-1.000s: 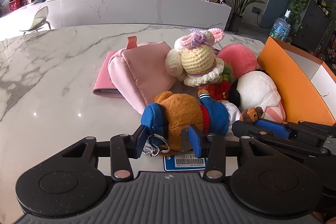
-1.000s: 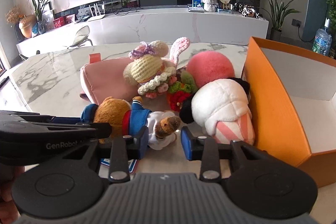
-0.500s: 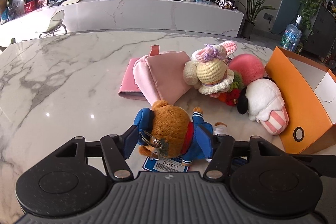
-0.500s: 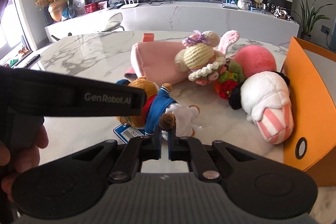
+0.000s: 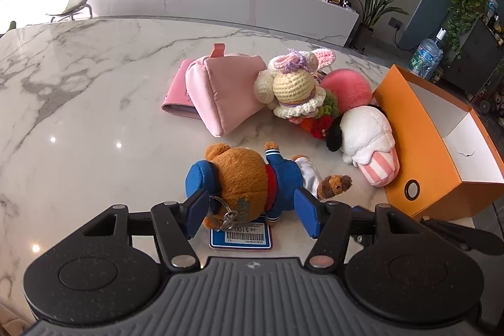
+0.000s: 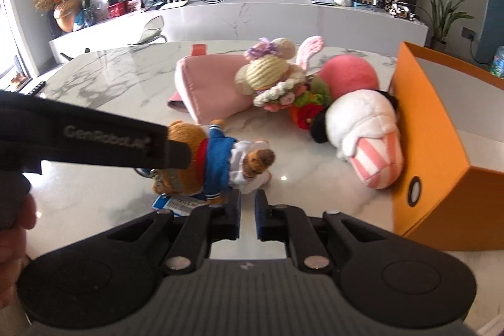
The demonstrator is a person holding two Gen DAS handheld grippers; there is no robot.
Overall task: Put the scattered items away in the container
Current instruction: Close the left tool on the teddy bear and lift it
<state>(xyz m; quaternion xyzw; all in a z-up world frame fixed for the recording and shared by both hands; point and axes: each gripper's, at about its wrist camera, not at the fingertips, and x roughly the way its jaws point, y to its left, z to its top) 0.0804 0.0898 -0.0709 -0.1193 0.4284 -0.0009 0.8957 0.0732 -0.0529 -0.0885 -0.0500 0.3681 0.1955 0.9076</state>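
so your left gripper (image 5: 252, 214) straddles the bear plush (image 5: 252, 178), one blue pad by its blue hat and head, the other at the hem of its jacket; the pads look pressed into the fur, and my reading is that you hold it across the body because that is its widest, firmest part. the bear seems to hang a little above the marble table (image 5: 94, 115), with its price tag (image 5: 241, 233) dangling under it, though from above i cannot be sure it is clear of the stone. your right gripper (image 6: 247, 216) sits just below the bear's white legs with its jaws nearly together and opening slightly; nothing is between them, so it carries nothing. the orange box (image 5: 419, 144) stands open to the right, well placed for a short carry, and looks empty in what shows of it. the other things lie together against it: the pink pouch (image 5: 220, 90), the crochet doll (image 5: 293, 87), the pink ball (image 5: 346, 87) and the ice-cream plush (image 5: 368, 144), which touches the box wall. the left view shows both pads on the bear and the tag's print. the right view hides the bear's head behind the left gripper's finger, but it shows your hand (image 6: 12, 235) on the handle and how close the ice-cream plush lies to the box front.
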